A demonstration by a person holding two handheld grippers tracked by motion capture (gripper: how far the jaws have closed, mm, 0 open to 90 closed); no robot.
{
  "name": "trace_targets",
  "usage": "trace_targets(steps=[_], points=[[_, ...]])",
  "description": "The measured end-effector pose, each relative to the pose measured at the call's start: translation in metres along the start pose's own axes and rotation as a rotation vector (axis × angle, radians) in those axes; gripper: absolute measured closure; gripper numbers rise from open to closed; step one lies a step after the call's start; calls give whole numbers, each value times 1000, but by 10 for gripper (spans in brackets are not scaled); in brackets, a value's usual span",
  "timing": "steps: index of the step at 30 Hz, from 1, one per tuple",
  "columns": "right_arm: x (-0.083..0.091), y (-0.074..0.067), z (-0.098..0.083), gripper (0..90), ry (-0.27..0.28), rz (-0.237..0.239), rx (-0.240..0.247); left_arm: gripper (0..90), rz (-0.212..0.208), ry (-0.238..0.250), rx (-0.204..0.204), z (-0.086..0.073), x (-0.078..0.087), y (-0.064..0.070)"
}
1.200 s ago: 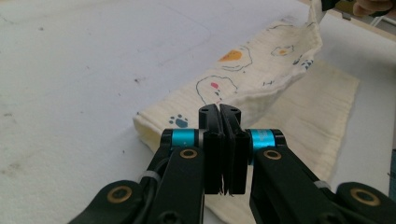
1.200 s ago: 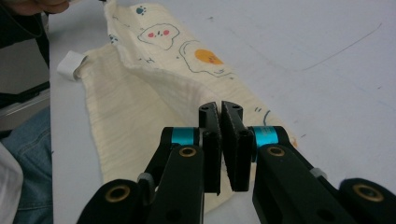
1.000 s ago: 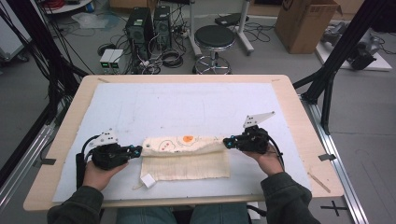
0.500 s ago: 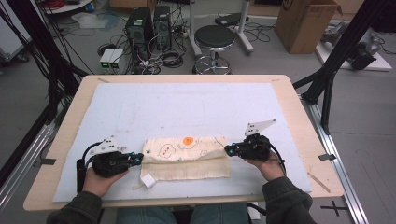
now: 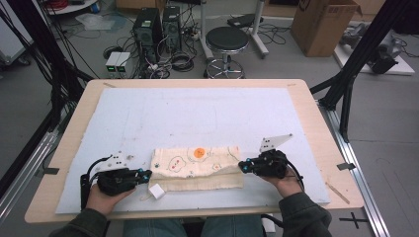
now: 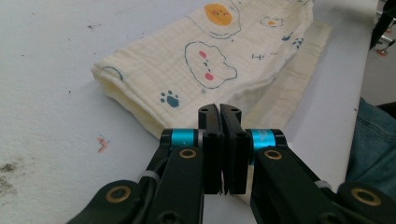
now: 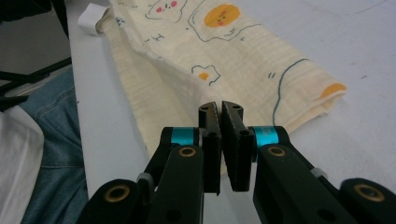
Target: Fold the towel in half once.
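Evidently the person is folding a small cream cloth [image 5: 197, 167] printed with clouds, paw marks and fried eggs, and it lies near the front edge of the table [image 5: 306, 103], on the pale blue-grey mat [image 5: 197, 113], between the two hands. It is already doubled lengthwise, the printed upper layer set back so that a plain strip of the lower layer shows along the near side. The left gripper [image 5: 144, 173] is at the cloth's left end and the right gripper [image 5: 243, 166] at its right end; in each gripper view the jaws are pressed together, and from the left gripper view they seem to pinch the near edge of the fabric, as the right ones [image 7: 220, 108] seem to as well, though I cannot be sure how much cloth sits between the pads. A white label [image 5: 156, 191] sticks out at the near-left corner. To my eye the step in hand is drawing the near edge to lay the next fold. To do it well, I would keep both ends level and move them together, with the fabric lightly taut between them so the middle does not sag or bunch. The edges should meet squarely, and the label ought to end up tucked inside. Letting go of one end early would skew the fold.
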State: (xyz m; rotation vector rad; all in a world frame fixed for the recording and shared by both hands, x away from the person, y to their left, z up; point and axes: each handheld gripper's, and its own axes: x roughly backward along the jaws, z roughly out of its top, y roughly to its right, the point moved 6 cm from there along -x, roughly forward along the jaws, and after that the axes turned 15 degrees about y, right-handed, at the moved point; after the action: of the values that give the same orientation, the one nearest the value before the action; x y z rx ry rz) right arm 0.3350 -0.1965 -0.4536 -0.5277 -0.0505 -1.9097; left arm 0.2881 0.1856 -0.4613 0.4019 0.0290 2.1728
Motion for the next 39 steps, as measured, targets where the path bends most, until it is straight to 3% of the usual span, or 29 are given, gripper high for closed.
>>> trace_targets(steps=[9,11,13,15,18,22,26,32,39], points=[[0,-8,-6,856,-21,14,0,831,-26,-13,7,-4,3,7],[0,-12,-7,821,-27,40,-1,766,-49,2,19,-2,6,8],[2,-18,-5,769,-20,98,0,680,-60,18,29,2,8,10],[5,-24,0,738,-8,124,15,650,-69,31,31,5,8,10],[5,-24,3,731,-15,121,25,661,-63,29,35,5,4,10],[-6,-19,-2,745,-36,107,17,751,-53,-3,25,2,-6,9],[-19,-19,-11,761,-102,103,32,846,-63,-47,7,-5,-12,11],[-19,-19,-22,769,-137,103,38,855,-74,-111,3,-16,-11,12],[-15,-21,-28,769,-145,88,42,845,-78,-130,3,-21,-8,13]])
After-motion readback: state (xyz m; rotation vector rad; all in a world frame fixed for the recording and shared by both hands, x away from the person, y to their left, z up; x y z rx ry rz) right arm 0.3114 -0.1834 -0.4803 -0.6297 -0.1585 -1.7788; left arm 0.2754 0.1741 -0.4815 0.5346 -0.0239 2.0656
